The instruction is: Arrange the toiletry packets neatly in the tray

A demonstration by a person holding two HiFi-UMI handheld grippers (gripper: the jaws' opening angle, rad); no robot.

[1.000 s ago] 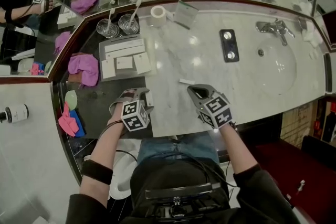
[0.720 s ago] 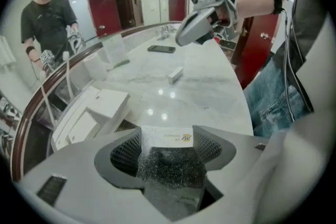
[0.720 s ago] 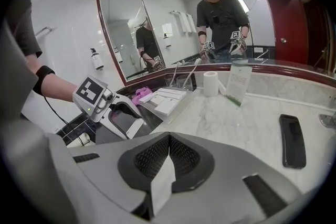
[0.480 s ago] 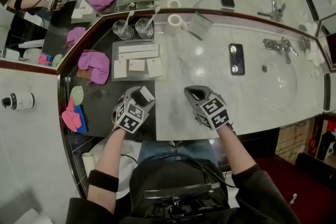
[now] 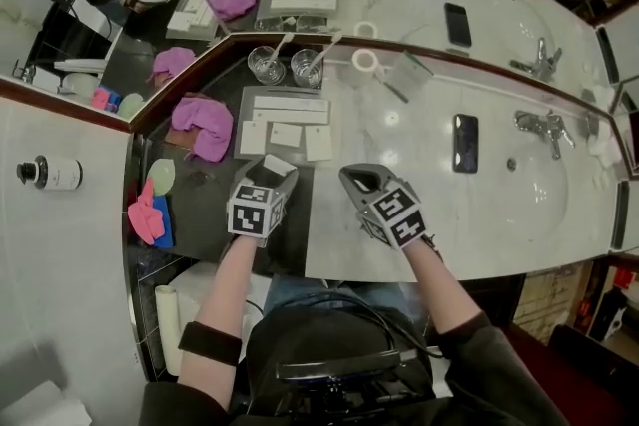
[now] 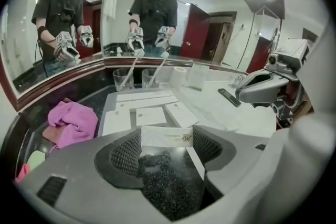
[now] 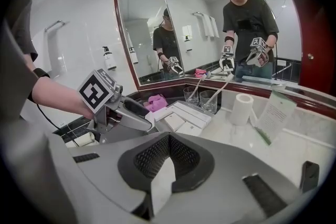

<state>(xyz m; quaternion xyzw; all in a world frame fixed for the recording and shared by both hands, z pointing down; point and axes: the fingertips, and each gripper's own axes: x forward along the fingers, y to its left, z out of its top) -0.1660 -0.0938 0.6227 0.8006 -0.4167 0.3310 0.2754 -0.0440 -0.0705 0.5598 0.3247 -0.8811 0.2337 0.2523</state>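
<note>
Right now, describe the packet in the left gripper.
The packet is a flat white box, cardboard-looking, with a small yellow logo and faint print near one corner. The left gripper grips it by its two ends, long side across the jaws. It is held over the dark speckled counter, just short of the tray; only the pads seem to touch it.

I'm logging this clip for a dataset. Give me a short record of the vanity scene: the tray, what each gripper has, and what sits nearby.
Tray: five white packets lying flat, two long, three short
Left gripper: shut on a white boxed packet, near the tray's front edge
Right gripper: shut on a thin white packet, over the marble counter
Nearby: two glasses, pink cloth, phone, paper roll
</note>
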